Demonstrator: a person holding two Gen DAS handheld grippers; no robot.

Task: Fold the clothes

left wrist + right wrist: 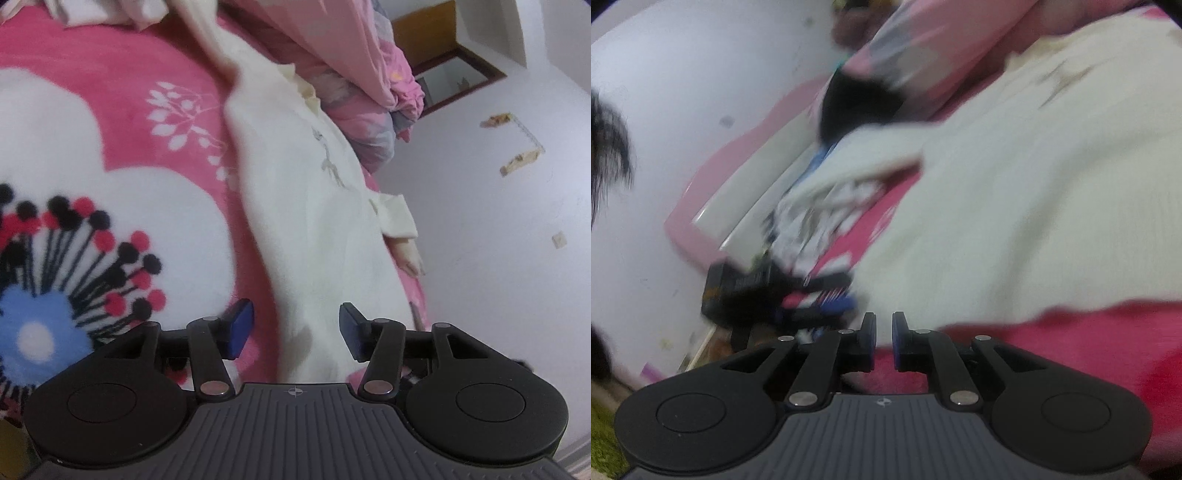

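Note:
A white garment (pixel 317 206) with a small print on its chest lies stretched along a pink flowered blanket (pixel 110 122); a cuffed sleeve (pixel 397 218) sticks out on its right. My left gripper (pixel 295 326) stands open just above the garment's near end, blue pads wide apart, cloth lying between them untouched. In the right wrist view the same white garment (pixel 1015 206) fills the right side, blurred. My right gripper (pixel 883 341) is closed to a narrow slit at the garment's lower edge, and the white hem dips between its pads.
A pink and grey quilt (pixel 354 62) is heaped beside the garment against the white wall (pixel 498 229). More pale clothes (pixel 110 14) lie at the bed's far end. A blurred black and blue object (pixel 768 291) sits by the pink bed frame (pixel 701 206).

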